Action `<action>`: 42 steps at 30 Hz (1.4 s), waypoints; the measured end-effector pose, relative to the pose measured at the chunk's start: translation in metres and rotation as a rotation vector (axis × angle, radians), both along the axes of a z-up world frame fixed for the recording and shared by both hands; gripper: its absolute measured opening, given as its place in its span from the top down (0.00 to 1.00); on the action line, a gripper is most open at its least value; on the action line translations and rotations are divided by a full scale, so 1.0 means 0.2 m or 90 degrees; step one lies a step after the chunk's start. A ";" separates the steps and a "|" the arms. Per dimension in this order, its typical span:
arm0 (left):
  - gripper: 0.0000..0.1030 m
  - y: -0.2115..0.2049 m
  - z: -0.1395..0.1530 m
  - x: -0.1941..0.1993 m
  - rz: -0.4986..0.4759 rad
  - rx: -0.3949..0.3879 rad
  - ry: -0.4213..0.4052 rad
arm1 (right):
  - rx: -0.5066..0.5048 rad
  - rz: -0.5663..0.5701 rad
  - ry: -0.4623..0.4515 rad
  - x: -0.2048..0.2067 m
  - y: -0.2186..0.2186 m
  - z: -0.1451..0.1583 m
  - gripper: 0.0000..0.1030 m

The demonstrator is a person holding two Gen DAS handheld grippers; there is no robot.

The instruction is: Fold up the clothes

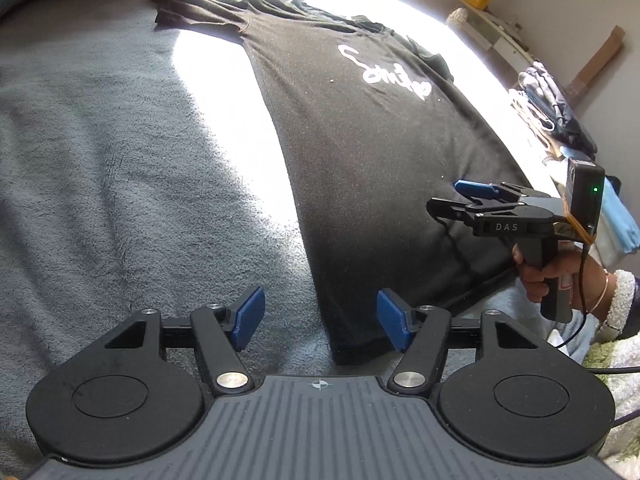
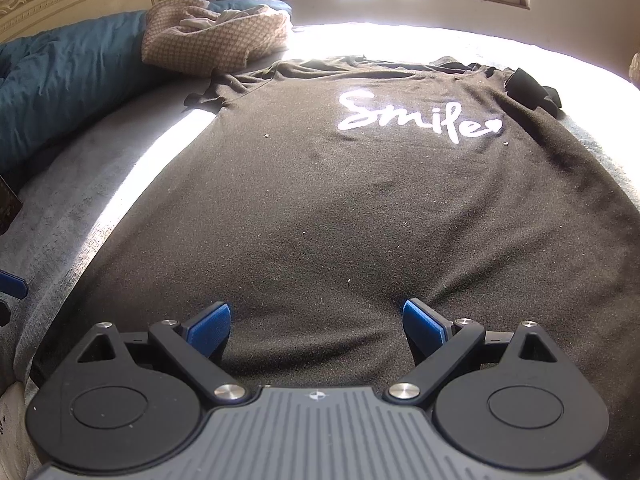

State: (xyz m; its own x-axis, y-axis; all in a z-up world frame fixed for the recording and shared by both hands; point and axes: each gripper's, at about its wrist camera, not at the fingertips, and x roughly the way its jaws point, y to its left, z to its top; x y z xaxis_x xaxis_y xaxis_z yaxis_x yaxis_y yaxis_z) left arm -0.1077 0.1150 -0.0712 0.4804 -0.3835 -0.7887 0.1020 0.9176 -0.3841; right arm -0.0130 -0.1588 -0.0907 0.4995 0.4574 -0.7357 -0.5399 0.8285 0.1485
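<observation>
Black T-shirt (image 2: 320, 200) lies spread flat on the bed (image 1: 100, 160), print side up, white "Smile" lettering (image 2: 416, 120) toward 1 o'clock in the right wrist view. Body shows as one smooth layer; no crease or doubled edge seen across it. Sleeves (image 2: 212, 88) out to the sides at 11 and 1 o'clock, a bit rumpled, the right one bunched. Hem nearest the camera.

Left gripper (image 1: 320, 320): pads wide apart, nothing between them, hovering at the shirt's near left hem corner (image 1: 340, 352). Right gripper (image 2: 316, 328): also wide, empty, low over the hem at 6 o'clock; seen from the left wrist view at 3 o'clock, held in a hand (image 1: 560, 284).

Progress, as a judgement: no fold is present on this shirt; it lies fully open. All folds on it remain. Other cloth sits at the bed's head, a checked bundle (image 2: 212, 36) at 11 o'clock; whether that belongs to the job I cannot tell.
</observation>
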 end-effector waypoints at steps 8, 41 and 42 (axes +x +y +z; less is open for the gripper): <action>0.24 -0.10 0.01 0.14 -0.009 0.008 -0.020 | -0.005 0.007 -0.006 -0.02 0.00 0.00 0.04; 0.00 -0.50 -0.08 0.55 -0.010 0.049 -0.131 | 0.064 -0.240 -0.013 -0.14 -0.59 0.23 0.04; 0.00 -0.51 -0.09 0.55 -0.010 0.050 -0.130 | 0.076 -0.284 -0.014 -0.17 -0.69 0.25 0.04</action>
